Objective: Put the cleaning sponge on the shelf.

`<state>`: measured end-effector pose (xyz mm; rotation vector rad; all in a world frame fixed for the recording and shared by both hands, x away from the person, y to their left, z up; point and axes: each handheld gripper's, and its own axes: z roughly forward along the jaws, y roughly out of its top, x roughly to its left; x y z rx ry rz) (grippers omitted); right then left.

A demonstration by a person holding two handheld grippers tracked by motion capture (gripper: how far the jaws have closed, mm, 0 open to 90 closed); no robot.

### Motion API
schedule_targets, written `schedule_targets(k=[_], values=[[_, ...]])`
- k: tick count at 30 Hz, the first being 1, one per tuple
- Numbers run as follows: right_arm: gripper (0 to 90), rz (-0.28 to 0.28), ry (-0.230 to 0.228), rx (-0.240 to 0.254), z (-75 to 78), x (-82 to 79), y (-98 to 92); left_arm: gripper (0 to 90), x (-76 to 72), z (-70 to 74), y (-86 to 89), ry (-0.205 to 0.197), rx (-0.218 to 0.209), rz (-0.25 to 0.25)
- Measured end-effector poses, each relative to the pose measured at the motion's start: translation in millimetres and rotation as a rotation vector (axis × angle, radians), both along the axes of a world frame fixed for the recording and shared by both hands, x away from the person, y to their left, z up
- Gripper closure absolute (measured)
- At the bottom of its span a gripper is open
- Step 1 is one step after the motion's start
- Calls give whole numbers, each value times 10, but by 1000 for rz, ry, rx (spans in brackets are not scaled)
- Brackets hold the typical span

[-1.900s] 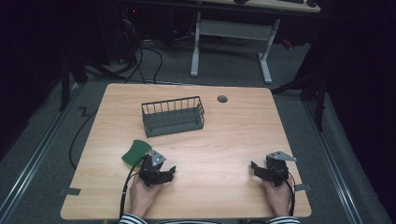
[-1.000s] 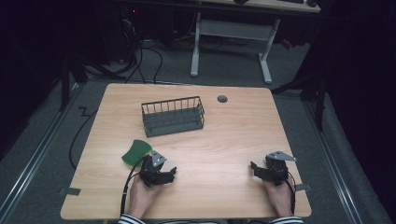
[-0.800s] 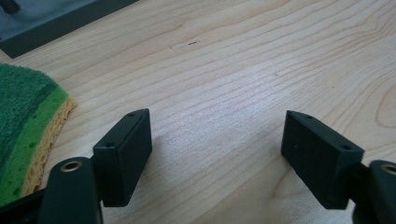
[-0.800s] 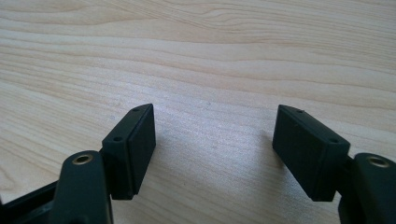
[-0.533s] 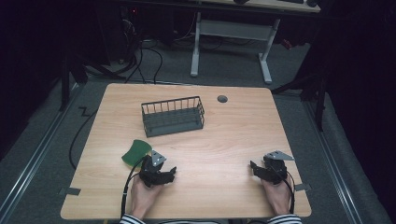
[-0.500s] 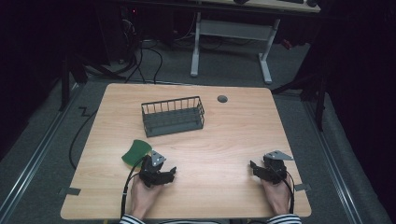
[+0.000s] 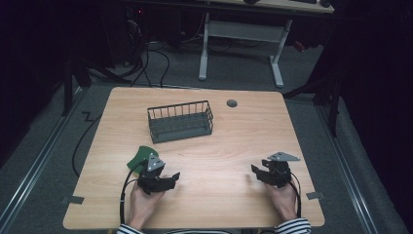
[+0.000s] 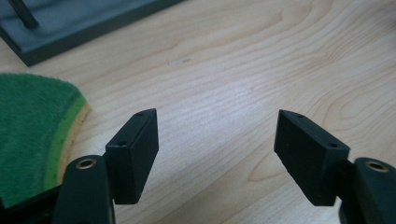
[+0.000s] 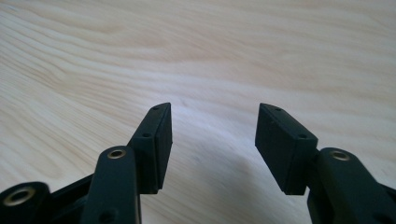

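Table: pale wood, dark room behind.
Left gripper: jaws apart, just closing on nothing.
Right gripper: same.
Advice: swing left onto green sponge, then wire basket.

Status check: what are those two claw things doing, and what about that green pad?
Left gripper and right gripper open, empty, jaws just closing. Green pad flat beside left gripper, untouched. Wire basket beyond; nothing blocking.

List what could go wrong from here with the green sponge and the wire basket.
1. The green sponge lies beside the left gripper, outside its open jaws, which have just been closing on nothing; a grab without re-aiming would likely miss.
2. The wire basket looks light; a sponge dragged against its rim might shift it.
3. The right gripper holds nothing, so it steadies neither.
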<state>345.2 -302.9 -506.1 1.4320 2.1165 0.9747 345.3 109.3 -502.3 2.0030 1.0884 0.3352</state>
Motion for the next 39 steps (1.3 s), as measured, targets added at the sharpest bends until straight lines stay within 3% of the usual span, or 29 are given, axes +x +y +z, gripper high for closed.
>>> schedule_targets(k=[3,4,8,18,21,22,26,29,32,37,39], values=[[500,31,-1,23,52,29,56,302,-1,86,27,-2,0,-12],[521,73,-11,32,106,81,115,301,8,169,45,-3,3,-20],[534,115,-21,58,202,182,205,305,71,303,93,-8,11,-6],[542,147,-40,99,446,424,292,296,250,559,321,-22,4,52],[552,166,-43,99,520,519,347,277,317,647,406,-11,-3,74],[563,180,-48,78,569,576,399,275,357,717,466,-10,6,85],[582,202,-51,78,630,652,465,284,423,811,546,-10,18,96],[597,222,-49,69,684,802,563,300,517,886,615,-14,27,122],[602,221,-60,44,719,882,635,316,599,926,647,-8,16,140],[623,227,-46,59,778,1029,733,336,713,969,641,-13,17,157],[632,228,-33,67,823,1139,801,368,800,999,624,-40,11,175]])
